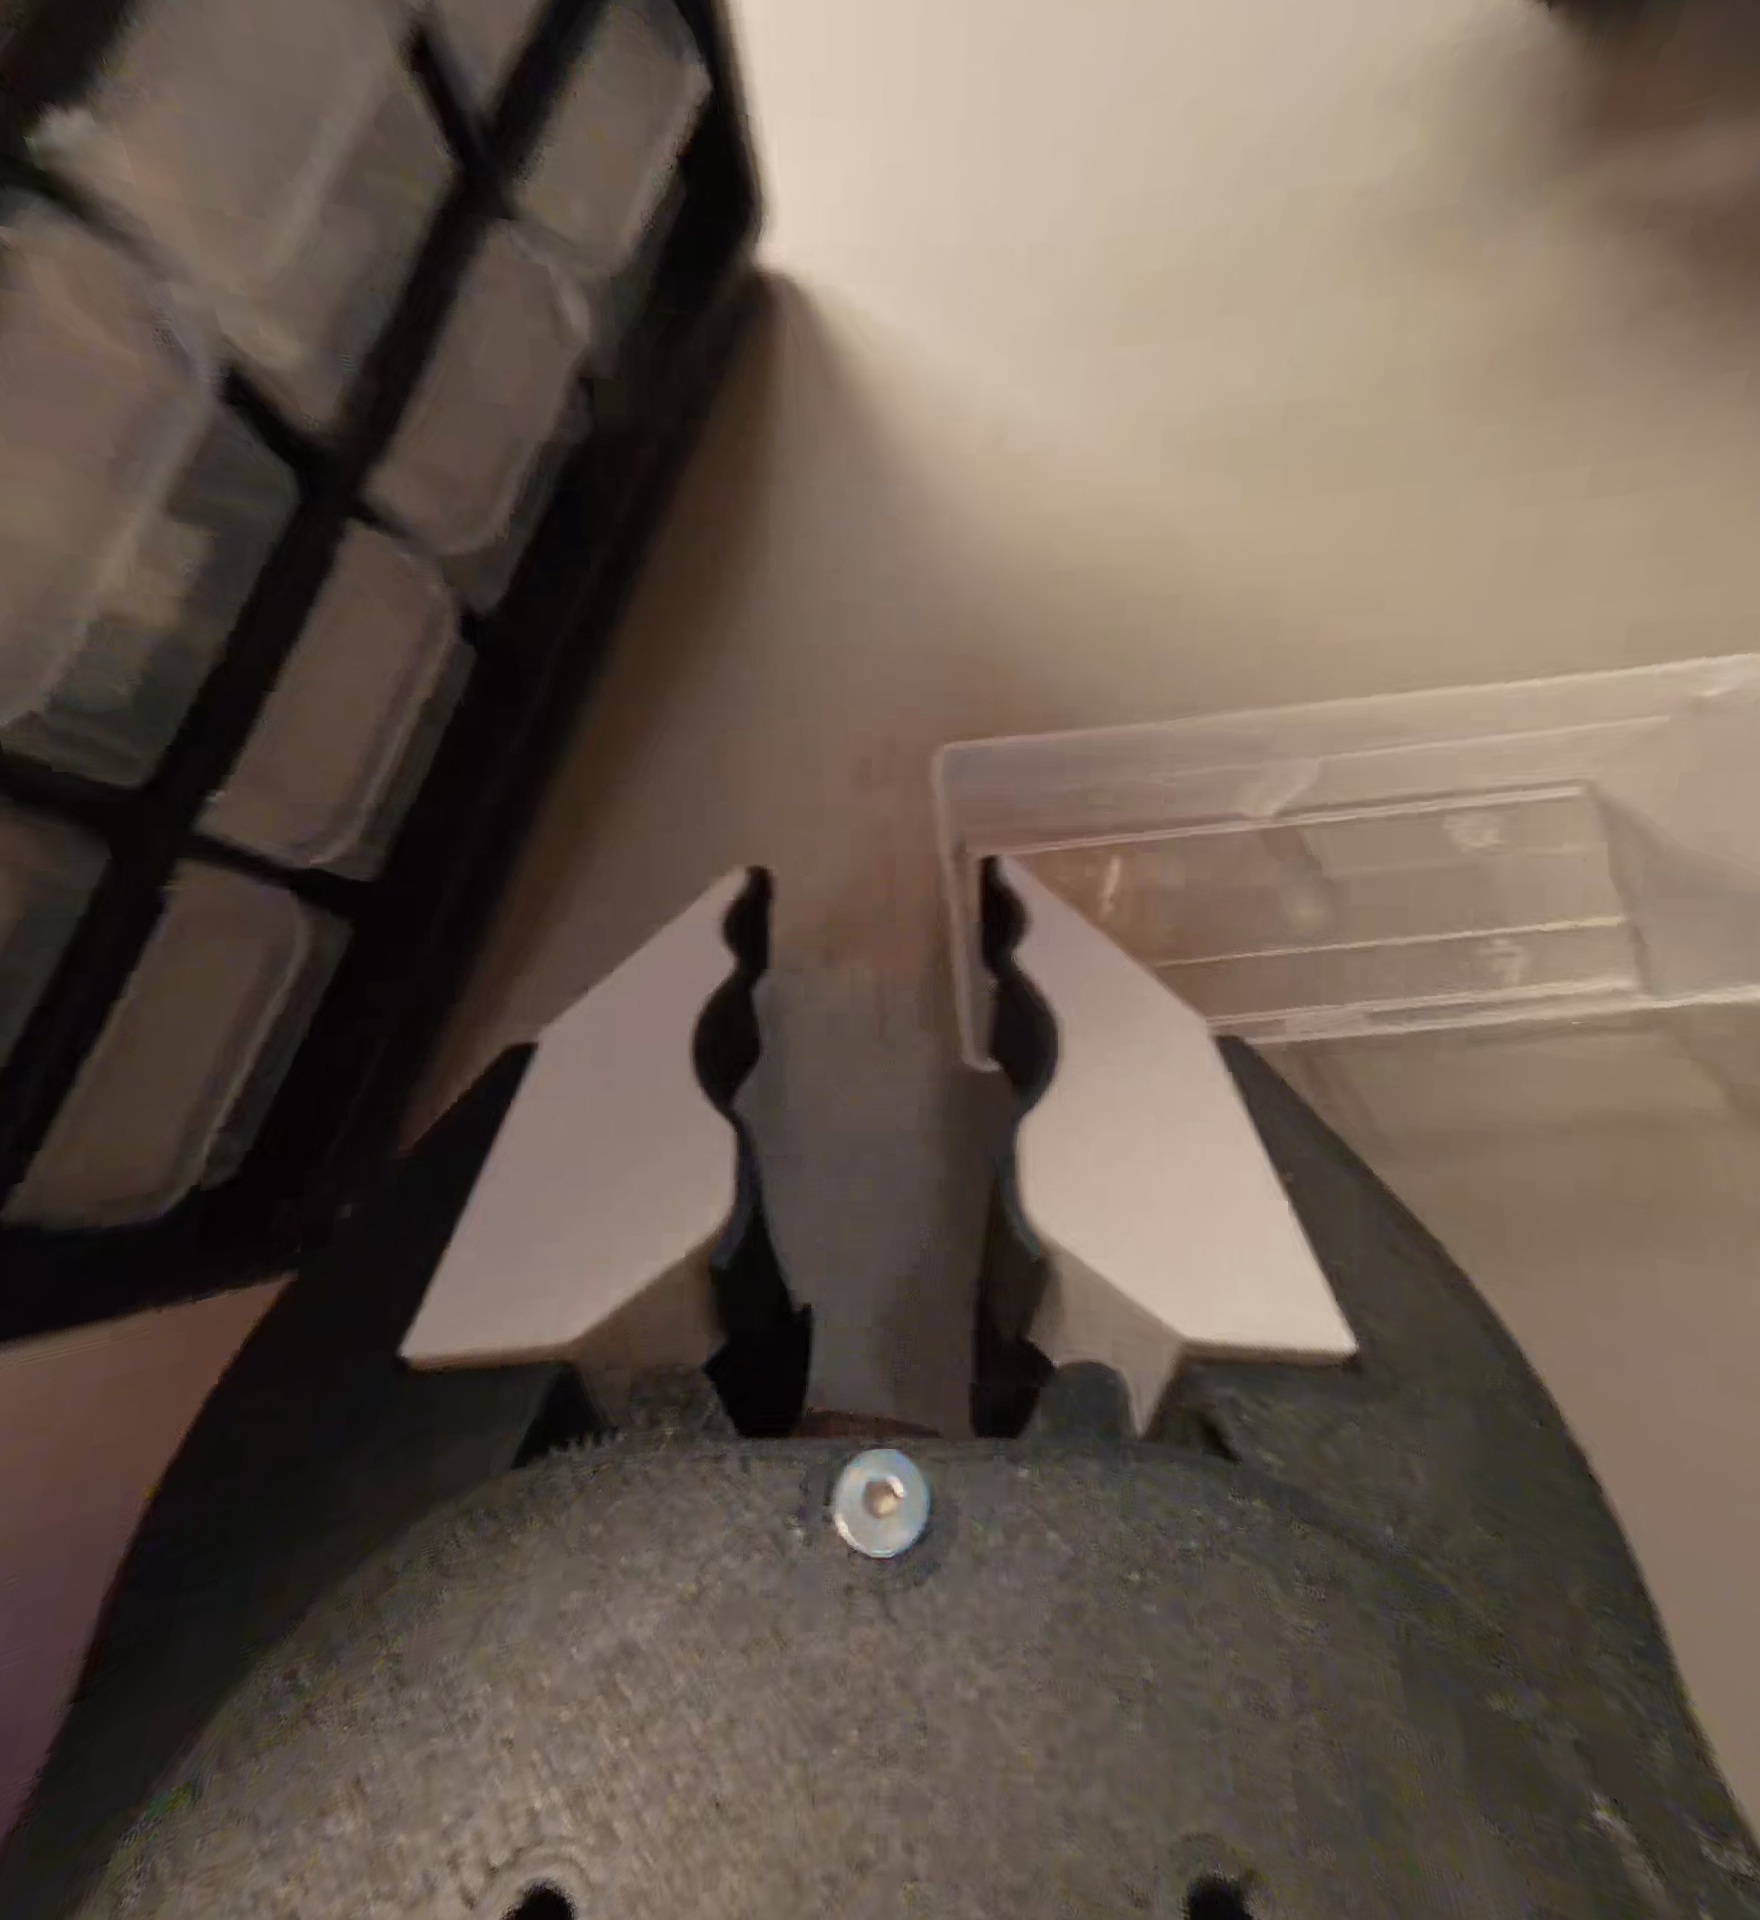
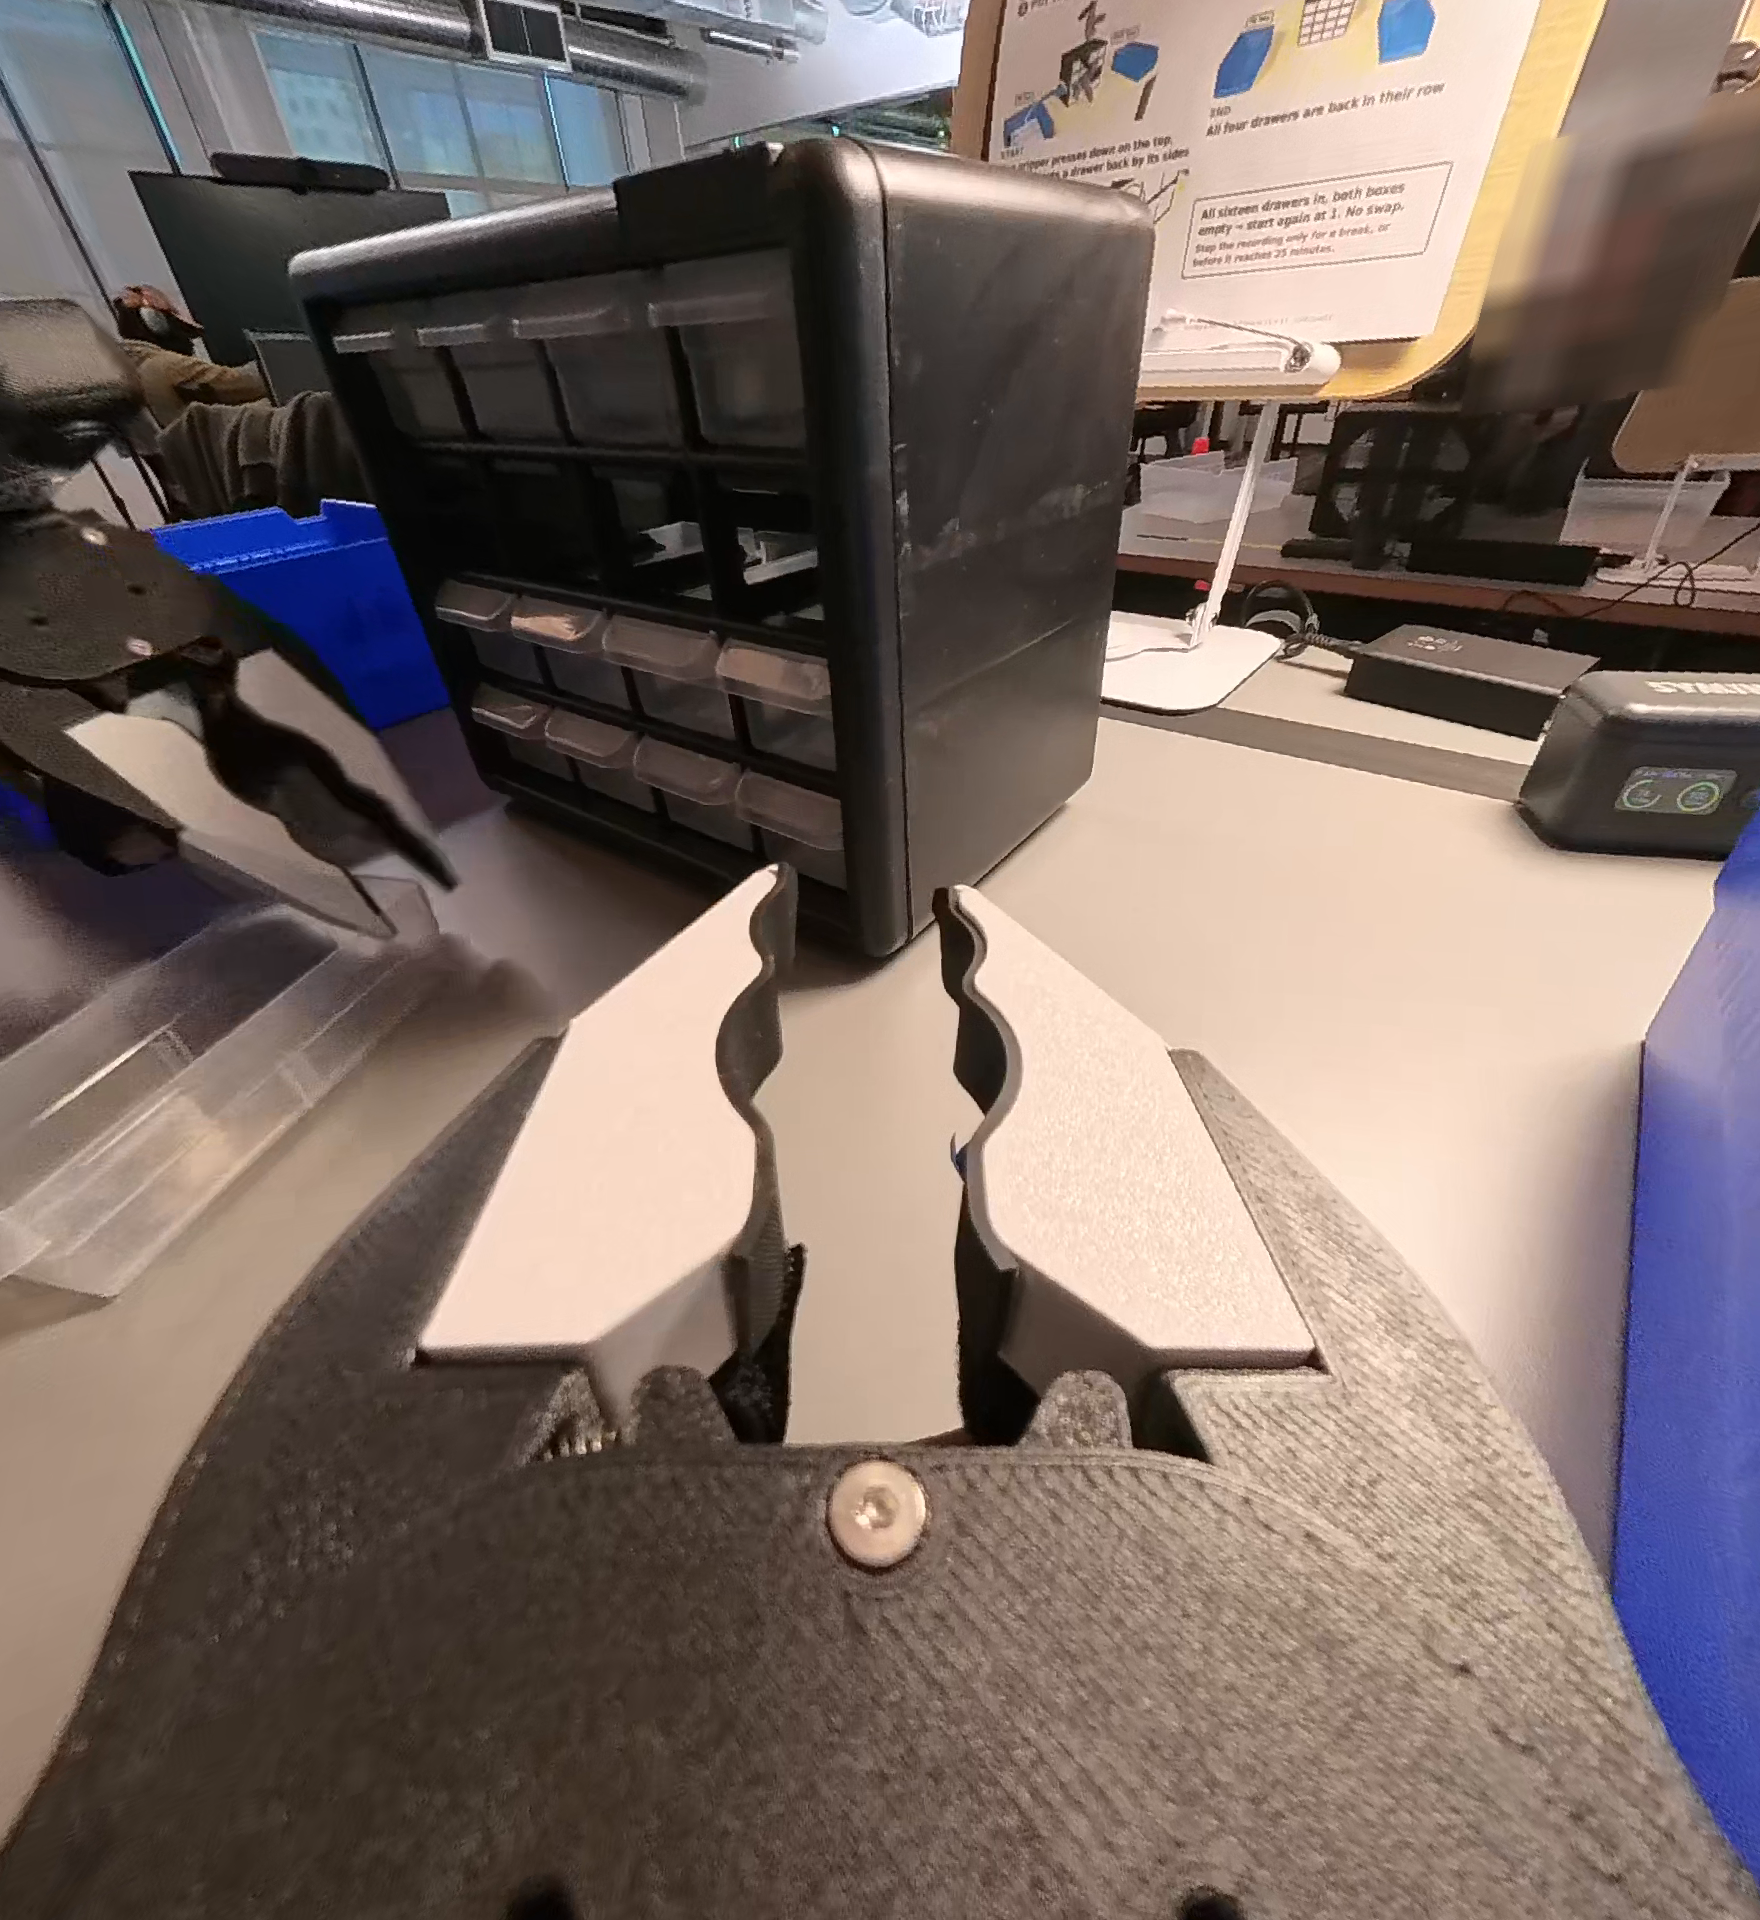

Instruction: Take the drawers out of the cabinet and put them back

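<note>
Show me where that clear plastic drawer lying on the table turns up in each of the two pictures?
Left wrist view: the clear drawer lies right of centre on the table, its near end wall just by the right fingertip of the open left tongs.
Right wrist view: it lies at the lower left, under the left tongs' tips.
Shared landmark: the black cabinet, upper left in the left view, centre in the right view.

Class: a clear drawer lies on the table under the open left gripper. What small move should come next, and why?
Probably close the left gripper on the end wall of the clear drawer: its fingers appear to straddle that wall without pressing, and the cabinet shows empty second-row slots.
</note>
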### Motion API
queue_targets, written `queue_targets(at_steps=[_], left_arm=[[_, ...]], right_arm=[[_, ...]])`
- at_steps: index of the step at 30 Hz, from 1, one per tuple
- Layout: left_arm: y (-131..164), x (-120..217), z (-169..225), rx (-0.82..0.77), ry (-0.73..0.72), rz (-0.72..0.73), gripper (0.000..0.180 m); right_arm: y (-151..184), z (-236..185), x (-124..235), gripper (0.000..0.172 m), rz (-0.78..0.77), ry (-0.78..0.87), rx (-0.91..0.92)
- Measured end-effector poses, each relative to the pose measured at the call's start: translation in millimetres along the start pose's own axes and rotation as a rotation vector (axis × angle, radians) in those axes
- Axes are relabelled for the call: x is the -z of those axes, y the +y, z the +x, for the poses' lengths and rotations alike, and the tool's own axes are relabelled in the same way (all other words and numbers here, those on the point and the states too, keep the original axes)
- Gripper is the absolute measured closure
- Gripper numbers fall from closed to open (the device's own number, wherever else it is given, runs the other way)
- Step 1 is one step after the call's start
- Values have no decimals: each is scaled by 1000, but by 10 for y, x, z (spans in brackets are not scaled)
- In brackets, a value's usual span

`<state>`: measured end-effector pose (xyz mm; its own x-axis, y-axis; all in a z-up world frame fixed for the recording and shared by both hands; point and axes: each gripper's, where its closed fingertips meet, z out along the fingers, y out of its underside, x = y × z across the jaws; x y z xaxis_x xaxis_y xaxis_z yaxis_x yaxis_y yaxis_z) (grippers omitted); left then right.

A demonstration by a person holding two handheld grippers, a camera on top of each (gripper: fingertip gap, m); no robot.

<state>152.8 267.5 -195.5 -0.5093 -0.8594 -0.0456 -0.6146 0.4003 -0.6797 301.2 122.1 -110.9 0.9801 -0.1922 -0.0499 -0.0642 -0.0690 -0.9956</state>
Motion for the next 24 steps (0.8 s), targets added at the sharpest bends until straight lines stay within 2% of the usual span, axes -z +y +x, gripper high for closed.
queue_targets(at_steps=[1,2,5,7,9,12,15,18,21,24], left_arm=[[-6,21,-78,20,-55,43,130],[-12,72,-144,56,-116,94,121],[-86,365,-87,203,-211,329,115],[-126,543,138,312,-201,480,114],[-158,624,482,337,-159,558,113],[-210,615,995,242,-114,548,103],[-140,436,1309,146,-85,414,94],[-195,313,1462,41,-70,371,101],[-256,175,1513,-28,-50,336,106],[-280,59,1505,-83,-44,295,114]], right_arm=[[2,-7,-1,143,-1,-3,3],[3,-14,-1,143,-3,-5,7],[19,-35,-8,143,-14,-11,19],[30,-40,-15,143,-22,-8,24],[46,-44,-28,143,-35,-8,29],[75,-25,-63,143,-59,-5,-6],[96,-2,-171,141,-109,-21,-190],[-292,10,-292,135,-67,-30,-177],[-987,-62,-429,134,9,-77,-13],[-1530,27,-662,133,-7,-58,128]])
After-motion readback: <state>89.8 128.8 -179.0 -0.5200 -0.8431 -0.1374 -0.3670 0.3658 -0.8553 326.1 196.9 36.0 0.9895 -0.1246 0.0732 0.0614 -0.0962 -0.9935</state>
